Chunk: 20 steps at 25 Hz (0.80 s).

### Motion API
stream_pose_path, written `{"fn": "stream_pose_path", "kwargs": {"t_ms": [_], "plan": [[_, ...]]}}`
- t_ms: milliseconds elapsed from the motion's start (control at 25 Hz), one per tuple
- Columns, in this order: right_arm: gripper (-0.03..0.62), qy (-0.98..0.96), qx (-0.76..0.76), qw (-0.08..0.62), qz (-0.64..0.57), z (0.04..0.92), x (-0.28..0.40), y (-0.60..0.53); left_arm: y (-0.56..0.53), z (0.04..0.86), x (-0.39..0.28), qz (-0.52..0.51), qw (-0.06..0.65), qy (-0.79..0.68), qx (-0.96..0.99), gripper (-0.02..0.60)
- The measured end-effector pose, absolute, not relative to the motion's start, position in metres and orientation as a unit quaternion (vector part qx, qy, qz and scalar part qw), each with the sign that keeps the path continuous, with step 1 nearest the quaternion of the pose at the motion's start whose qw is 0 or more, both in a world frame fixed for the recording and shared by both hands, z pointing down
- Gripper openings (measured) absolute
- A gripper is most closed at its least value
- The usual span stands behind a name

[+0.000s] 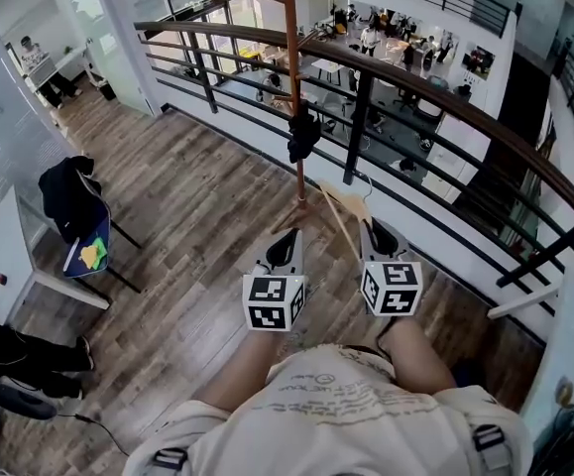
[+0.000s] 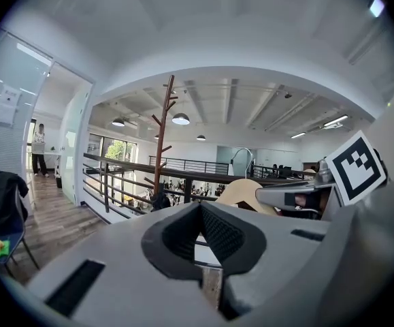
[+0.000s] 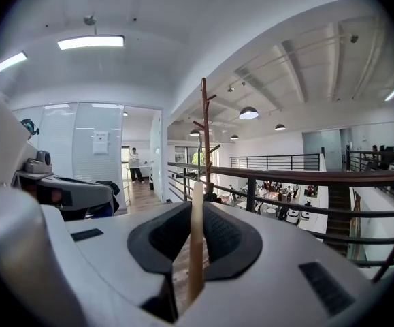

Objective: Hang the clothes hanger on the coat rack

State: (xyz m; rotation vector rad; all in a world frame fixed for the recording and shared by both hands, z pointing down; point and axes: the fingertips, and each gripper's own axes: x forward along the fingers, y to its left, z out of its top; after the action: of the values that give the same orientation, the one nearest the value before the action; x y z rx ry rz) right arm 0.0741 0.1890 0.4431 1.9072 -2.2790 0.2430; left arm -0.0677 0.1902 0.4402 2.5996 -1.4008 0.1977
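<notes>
A brown wooden coat rack (image 1: 292, 67) stands by the railing, with a dark item (image 1: 303, 135) hanging on its pole. It also shows ahead in the left gripper view as coat rack (image 2: 161, 131) and in the right gripper view as coat rack (image 3: 205, 131). My right gripper (image 1: 378, 230) is shut on a pale wooden clothes hanger (image 1: 344, 209), whose thin bar (image 3: 197, 230) stands upright between the jaws of the right gripper (image 3: 197, 213). The hanger (image 2: 245, 193) reaches toward the rack's base. My left gripper (image 1: 287, 240) hovers beside it, and the left gripper (image 2: 200, 218) is shut with nothing in it.
A dark curved railing (image 1: 435, 87) runs behind the rack, with an open lower floor beyond it. A chair with a black jacket (image 1: 71, 191) and a white table (image 1: 9, 256) stand at the left. Black bags (image 1: 14, 360) lie at the lower left. A person (image 2: 39, 148) stands far off.
</notes>
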Motion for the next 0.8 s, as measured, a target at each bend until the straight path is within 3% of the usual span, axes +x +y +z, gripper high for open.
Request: {"fn": "stream_pose_path", "kwargs": {"t_ms": [800], "plan": [[0.049, -0.752, 0.651, 0.064, 0.08, 0.447, 0.087, 0.101, 0.114, 0.46, -0.067, 0.085, 0.091, -0.467, 0.876, 0.003]]}}
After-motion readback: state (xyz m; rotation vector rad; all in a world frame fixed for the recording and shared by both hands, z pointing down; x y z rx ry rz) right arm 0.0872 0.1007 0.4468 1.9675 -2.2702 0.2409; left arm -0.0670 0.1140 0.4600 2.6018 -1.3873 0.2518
